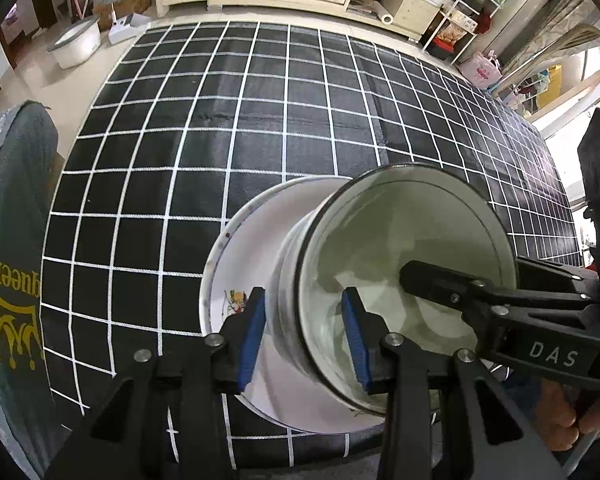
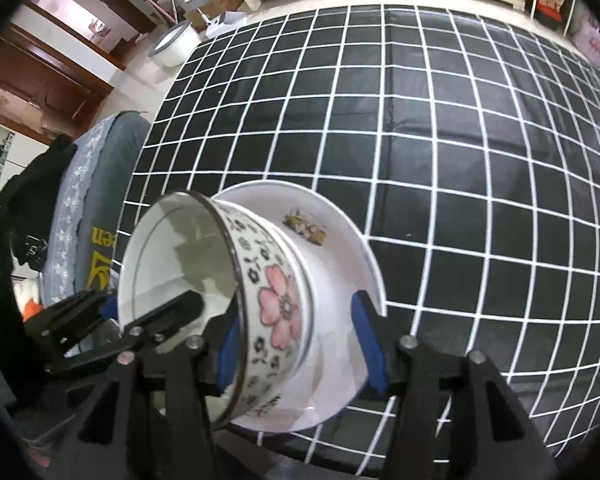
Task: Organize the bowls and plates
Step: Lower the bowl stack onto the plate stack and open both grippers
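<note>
Left wrist view: the left gripper straddles the near wall of the flowered bowl, low centre-right, pads on either side, seemingly clamped. The bowl sits in a white plate on the checked desk.

Right wrist view: the right gripper, bottom centre, stands parted around the bowl's wall, its right pad clear.
</note>
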A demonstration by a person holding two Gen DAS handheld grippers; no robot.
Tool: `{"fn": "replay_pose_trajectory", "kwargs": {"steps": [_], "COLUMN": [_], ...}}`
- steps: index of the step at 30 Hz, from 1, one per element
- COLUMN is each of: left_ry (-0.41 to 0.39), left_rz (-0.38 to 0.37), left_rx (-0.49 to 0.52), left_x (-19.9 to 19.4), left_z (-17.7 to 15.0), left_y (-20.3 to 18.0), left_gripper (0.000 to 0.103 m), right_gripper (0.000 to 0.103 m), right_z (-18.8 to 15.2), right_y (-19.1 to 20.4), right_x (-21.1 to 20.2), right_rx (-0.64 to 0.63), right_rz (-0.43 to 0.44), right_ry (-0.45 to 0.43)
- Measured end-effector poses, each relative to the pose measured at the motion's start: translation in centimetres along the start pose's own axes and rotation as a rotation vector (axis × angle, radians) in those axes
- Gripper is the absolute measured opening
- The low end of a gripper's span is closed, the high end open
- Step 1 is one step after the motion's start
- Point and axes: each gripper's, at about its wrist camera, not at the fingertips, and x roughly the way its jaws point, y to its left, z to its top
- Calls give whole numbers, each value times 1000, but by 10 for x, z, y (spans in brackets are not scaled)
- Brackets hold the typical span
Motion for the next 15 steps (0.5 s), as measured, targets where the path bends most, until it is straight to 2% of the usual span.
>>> {"fn": "replay_pose_trajectory", "kwargs": {"steps": [10, 15], "left_ry": [-48, -109], "left_rz": [26, 29], "left_rx": [19, 48], "left_x": [-12, -35], "left_z": [-2, -4], "left_y": [-5, -9], "left_gripper": [36, 37], "right_gripper": [60, 60], "right_z": [-5, -8], "right_y": [5, 14], "right_x": [-10, -22], "right_rx": [-11, -41], "right_rz": [-4, -16], "right_ry": [-19, -60]}}
